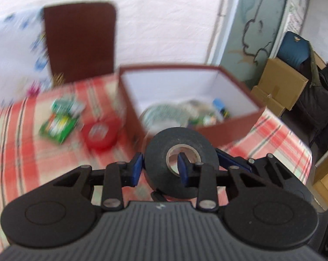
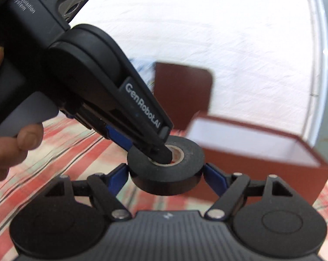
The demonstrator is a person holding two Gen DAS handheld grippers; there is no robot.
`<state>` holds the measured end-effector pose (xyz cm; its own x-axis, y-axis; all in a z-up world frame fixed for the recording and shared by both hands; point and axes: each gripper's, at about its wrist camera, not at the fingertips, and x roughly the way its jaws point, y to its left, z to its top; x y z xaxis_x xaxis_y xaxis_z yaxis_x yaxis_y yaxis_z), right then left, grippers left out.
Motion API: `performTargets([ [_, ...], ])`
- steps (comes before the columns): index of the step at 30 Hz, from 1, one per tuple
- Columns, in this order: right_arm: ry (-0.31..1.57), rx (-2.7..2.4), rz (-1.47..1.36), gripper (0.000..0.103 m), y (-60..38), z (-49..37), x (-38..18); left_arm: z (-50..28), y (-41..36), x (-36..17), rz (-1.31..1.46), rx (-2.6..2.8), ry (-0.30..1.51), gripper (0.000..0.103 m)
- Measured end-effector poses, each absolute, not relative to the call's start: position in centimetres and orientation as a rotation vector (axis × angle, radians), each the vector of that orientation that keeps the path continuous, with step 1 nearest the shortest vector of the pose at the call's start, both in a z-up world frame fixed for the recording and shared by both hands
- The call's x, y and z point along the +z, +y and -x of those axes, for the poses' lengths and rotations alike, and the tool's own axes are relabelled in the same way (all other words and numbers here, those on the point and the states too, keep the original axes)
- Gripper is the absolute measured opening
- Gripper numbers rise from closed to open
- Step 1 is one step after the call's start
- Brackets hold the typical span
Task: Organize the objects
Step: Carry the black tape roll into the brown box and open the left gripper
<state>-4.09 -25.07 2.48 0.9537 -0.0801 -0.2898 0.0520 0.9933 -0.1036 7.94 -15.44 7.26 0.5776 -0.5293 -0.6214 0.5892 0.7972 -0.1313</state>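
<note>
black tape roll (image 2: 166, 169) pinched by both grippers, beside box rim (image 2: 261, 128)

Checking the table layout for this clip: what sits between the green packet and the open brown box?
A red tape roll, lying flat on the checked cloth between the green packet and the box. Only the left wrist view shows it.

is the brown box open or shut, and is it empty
Open, not empty. The brown box has no lid on top, its white inside shows, and a clear tape roll and small items lie on its floor.
</note>
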Motion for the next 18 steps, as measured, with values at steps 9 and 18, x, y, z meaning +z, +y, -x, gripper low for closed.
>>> performTargets([
  [9, 0.282, -0.201, 0.060, 0.078, -33.3, -0.1, 4.4, -12.4, -23.0, 7.6, -0.107, -0.693, 0.672, 0.037],
  [18, 0.315, -0.259, 0.037, 0.081, -36.9, -3.2, 3.0, -13.6, -26.4, 6.0, -0.182, -0.636, 0.679, 0.040],
])
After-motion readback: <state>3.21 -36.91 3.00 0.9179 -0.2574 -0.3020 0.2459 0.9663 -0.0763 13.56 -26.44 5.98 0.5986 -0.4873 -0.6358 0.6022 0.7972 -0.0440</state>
